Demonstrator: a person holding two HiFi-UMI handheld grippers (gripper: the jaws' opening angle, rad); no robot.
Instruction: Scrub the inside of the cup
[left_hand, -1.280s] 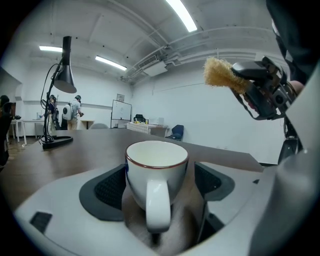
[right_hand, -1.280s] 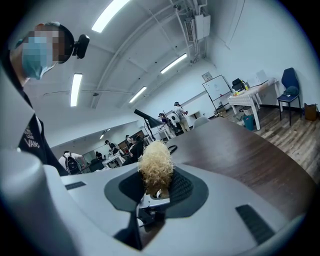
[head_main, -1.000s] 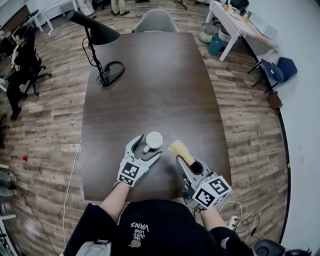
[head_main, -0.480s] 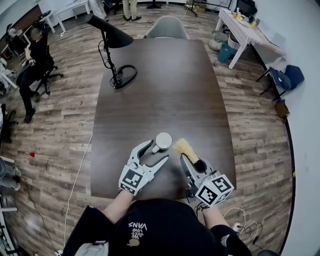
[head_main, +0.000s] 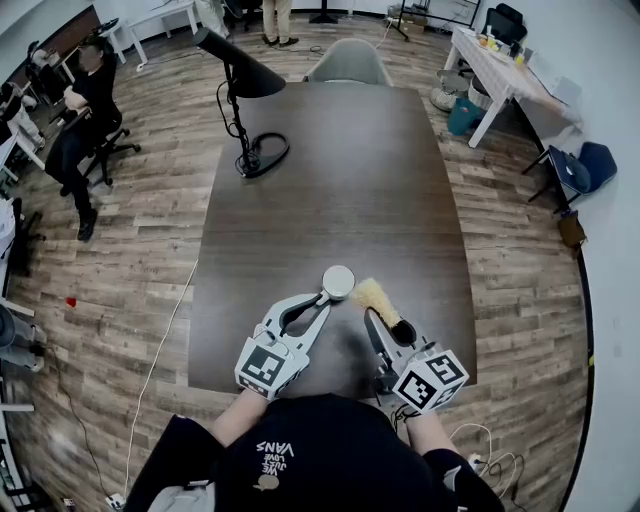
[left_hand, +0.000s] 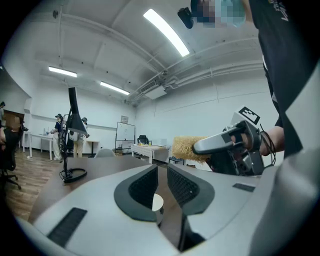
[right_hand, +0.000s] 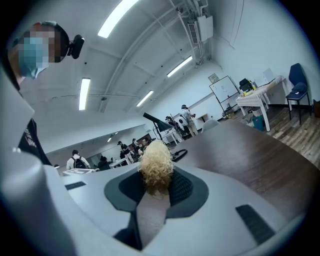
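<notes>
Currently: left gripper (head_main: 323, 300), jaws just closed in, pinches cup (head_main: 338, 282) handle; right gripper (head_main: 385, 325) clamps brush (head_main: 376, 296) beside cup, above table (head_main: 330, 180).

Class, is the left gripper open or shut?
Shut: the left gripper has just been closing its jaws, which now pinch the cup by its white handle.
</notes>
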